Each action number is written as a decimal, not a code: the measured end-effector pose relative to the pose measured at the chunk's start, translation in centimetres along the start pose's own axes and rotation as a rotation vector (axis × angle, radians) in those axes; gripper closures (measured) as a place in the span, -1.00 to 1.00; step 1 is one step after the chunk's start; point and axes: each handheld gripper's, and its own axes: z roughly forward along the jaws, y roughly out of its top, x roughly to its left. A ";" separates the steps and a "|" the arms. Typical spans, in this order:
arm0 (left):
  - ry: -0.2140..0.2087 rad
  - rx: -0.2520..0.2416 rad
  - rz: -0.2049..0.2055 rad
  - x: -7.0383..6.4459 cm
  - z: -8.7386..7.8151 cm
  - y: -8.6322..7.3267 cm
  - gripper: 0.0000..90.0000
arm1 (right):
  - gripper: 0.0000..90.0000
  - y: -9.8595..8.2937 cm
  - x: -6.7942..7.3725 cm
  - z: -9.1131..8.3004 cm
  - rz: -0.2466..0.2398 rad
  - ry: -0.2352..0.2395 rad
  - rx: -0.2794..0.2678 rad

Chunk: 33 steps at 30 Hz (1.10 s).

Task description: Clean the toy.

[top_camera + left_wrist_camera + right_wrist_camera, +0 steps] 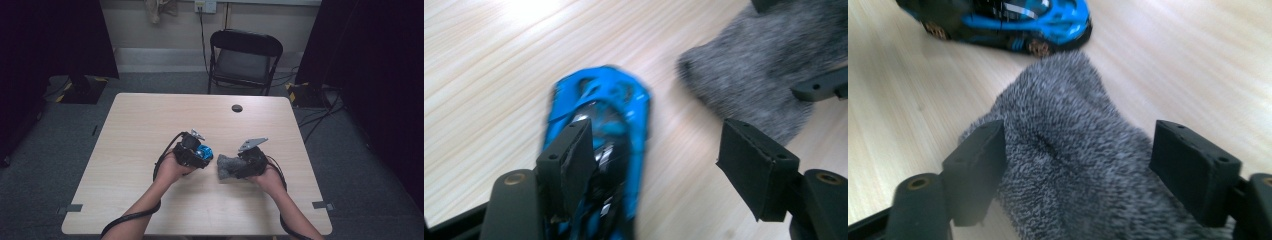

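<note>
toy car (599, 145) btwn left gripper (659, 165) jaws, sock (1073, 160) nearby

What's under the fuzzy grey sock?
Under the fuzzy grey sock you can see the light wooden table. The blue and black toy car sits beside it, not under it. Whatever lies right beneath the sock stays hidden.

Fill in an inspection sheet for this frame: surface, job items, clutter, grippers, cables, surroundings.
Surface: light wood table, with a dark round spot near the far edge.
Job's things: blue toy car and grey fuzzy cloth, side by side at mid-table.
Clutter: nothing seen.
Grippers: left gripper open, one jaw against the car; right gripper open, jaws astride the cloth.
Cables: one trails from each gripper along the forearm; more on the floor at right.
Surroundings: black folding chair, dark curtains, grey carpet.
</note>
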 end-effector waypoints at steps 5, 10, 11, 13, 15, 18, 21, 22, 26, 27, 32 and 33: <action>0.038 0.013 0.005 1.1 0.3 -0.6 -0.39 | -0.40 -0.6 0.0 1.1 -0.003 -0.008 0.030; 0.006 0.001 0.026 1.6 1.2 -0.5 -0.46 | -0.26 -1.1 -0.3 1.4 0.025 -0.025 0.022; 0.006 0.001 0.044 1.6 1.4 -0.5 -0.47 | -0.23 -1.1 -0.3 1.4 0.033 -0.031 0.020; 0.012 0.010 0.062 1.6 1.9 -0.3 -0.53 | -0.23 -1.2 -0.3 1.5 0.042 -0.035 0.015; 0.014 0.025 0.059 1.8 2.4 -0.1 -0.54 | -0.22 -1.3 -0.3 1.5 0.043 -0.035 0.007; -0.003 0.031 0.058 2.1 3.0 0.1 -0.59 | -0.21 -1.5 -0.3 1.5 0.054 -0.033 -0.008; -0.010 0.035 0.062 2.2 3.5 0.2 -0.59 | -0.20 -1.7 -0.4 1.6 0.068 -0.030 -0.018; -0.012 0.038 0.055 2.2 3.8 0.3 -0.60 | -0.19 -1.7 -0.4 1.6 0.073 -0.031 -0.020; -0.021 0.043 0.050 2.3 4.5 0.4 -0.63 | -0.18 -1.7 -0.4 1.6 0.078 -0.034 -0.020; -0.023 0.046 0.053 2.3 4.6 0.4 -0.62 | -0.18 -1.7 -0.4 1.6 0.078 -0.035 -0.020; -0.015 0.059 0.058 2.3 5.2 0.5 -0.61 | -0.15 -1.9 -0.5 1.6 0.083 -0.033 -0.033; -0.013 0.065 0.058 2.3 5.3 0.5 -0.61 | -0.15 -1.9 -0.5 1.6 0.083 -0.033 -0.034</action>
